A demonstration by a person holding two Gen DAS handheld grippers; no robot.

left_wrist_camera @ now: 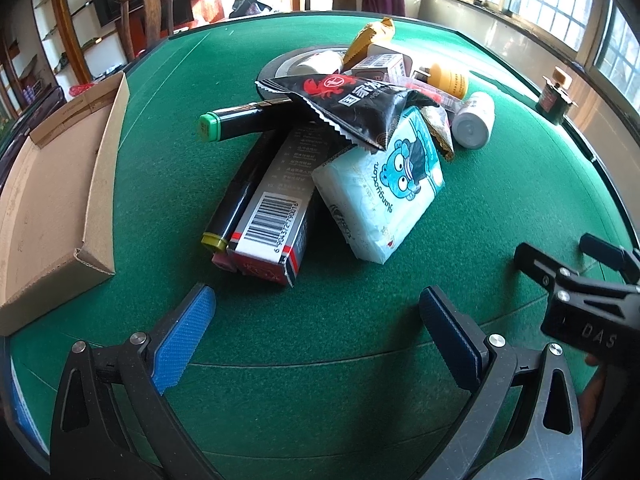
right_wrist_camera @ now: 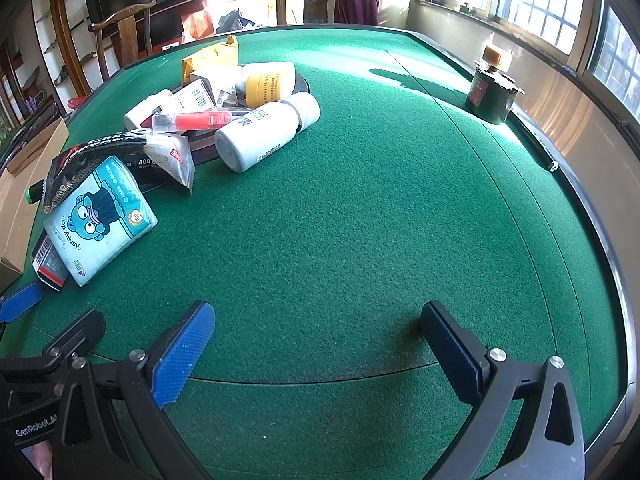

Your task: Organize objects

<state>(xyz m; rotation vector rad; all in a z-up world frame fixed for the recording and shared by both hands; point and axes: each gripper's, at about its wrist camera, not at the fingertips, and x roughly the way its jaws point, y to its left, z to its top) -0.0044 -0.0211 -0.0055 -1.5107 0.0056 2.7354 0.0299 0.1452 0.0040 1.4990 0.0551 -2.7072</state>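
Note:
A heap of objects lies mid-table on the green felt. Nearest my left gripper [left_wrist_camera: 316, 300] are a barcoded red-and-grey box [left_wrist_camera: 276, 216], a black marker with a yellow cap [left_wrist_camera: 236, 196] and a pale blue tissue pack [left_wrist_camera: 380, 188] [right_wrist_camera: 100, 220]. A black snack bag [left_wrist_camera: 352, 108] lies over a green-capped marker [left_wrist_camera: 236, 122]. Behind are a white bottle [left_wrist_camera: 474, 120] [right_wrist_camera: 264, 132], a yellow jar [right_wrist_camera: 266, 88] and an orange-filled clear tube [right_wrist_camera: 200, 120]. Both grippers are open and hold nothing. My right gripper [right_wrist_camera: 318, 316] hovers over bare felt, right of the heap.
An open, shallow cardboard box [left_wrist_camera: 60, 184] sits at the table's left edge. A dark green jar with a tan stopper [right_wrist_camera: 492, 92] stands near the far right rim. Wooden chairs [left_wrist_camera: 146, 12] stand beyond the table. Bare felt spreads right of the heap.

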